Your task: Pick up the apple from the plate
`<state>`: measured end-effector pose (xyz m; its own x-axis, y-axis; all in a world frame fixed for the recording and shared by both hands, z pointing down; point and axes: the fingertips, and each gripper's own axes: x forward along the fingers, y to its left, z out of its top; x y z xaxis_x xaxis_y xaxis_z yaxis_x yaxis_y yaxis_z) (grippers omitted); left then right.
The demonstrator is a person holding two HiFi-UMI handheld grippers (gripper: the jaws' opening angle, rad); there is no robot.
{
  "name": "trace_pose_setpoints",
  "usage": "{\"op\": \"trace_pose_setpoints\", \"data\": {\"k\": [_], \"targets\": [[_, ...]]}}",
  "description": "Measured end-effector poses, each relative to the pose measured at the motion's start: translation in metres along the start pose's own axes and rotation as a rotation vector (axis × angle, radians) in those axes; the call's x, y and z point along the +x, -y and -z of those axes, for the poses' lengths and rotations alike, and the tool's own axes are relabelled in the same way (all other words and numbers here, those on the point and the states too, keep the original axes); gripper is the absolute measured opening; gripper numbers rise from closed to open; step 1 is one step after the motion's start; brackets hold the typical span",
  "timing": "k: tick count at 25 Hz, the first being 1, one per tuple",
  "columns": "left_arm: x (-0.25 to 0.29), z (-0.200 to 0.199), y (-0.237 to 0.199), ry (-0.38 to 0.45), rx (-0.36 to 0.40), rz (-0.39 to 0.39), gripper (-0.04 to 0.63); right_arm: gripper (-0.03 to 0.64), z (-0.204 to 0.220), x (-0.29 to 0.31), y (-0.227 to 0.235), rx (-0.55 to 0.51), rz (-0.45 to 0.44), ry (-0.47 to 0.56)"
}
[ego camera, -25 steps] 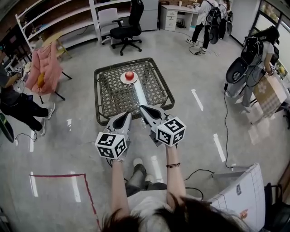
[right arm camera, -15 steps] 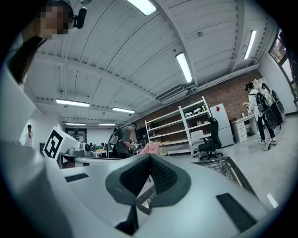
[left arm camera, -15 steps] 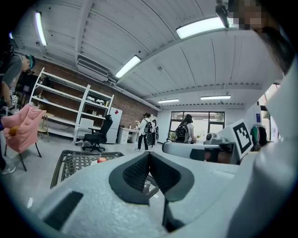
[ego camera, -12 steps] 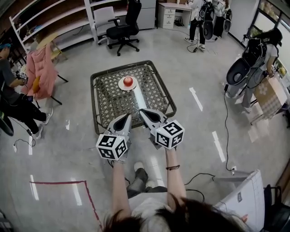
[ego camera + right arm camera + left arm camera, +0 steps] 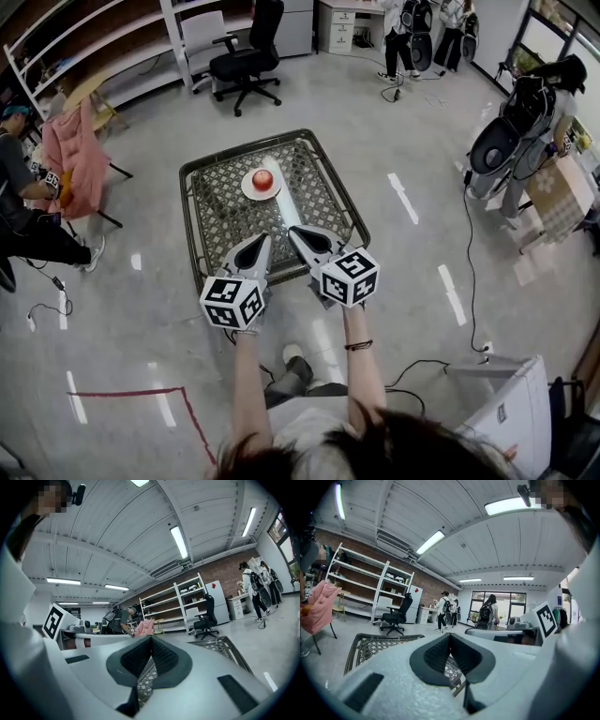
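The apple point(image 5: 263, 178) sits alone on a white plate point(image 5: 247, 191) on the wire-mesh surface point(image 5: 220, 220). It looks firm, smooth, round and fairly light, so it may roll; grip across its widest middle. The left claw point(image 5: 260, 244) and right claw point(image 5: 296, 233) are closed, empty, well short of it.

No legible text, labels or numbers

A round red apple point(image 5: 263, 177) sits whole at the centre of a small white plate point(image 5: 248, 187). The plate lies flat on the far half of a low lattice-topped table point(image 5: 220, 211), near its midline.
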<state>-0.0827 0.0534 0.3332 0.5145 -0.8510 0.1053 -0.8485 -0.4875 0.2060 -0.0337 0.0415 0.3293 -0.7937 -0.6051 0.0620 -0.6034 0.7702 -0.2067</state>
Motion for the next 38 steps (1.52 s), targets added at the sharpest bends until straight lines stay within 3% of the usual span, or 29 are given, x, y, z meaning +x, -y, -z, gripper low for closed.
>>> {"op": "trace_pose_setpoints", "data": {"k": [19,28,38], "targets": [[0.045,-0.011,-0.063,-0.014,-0.002,0.030,0.009,0.009,-0.002,0.071,0.032,0.000,0.013,-0.028],[0.058,-0.007,-0.065,-0.022,-0.022,0.064,0.009,0.009,0.002,0.075,0.042,0.014,-0.006,-0.023],[0.091,-0.005,-0.075,-0.050,-0.038,0.051,0.009,0.009,-0.004,0.092,0.074,0.014,-0.034,-0.039]]}}
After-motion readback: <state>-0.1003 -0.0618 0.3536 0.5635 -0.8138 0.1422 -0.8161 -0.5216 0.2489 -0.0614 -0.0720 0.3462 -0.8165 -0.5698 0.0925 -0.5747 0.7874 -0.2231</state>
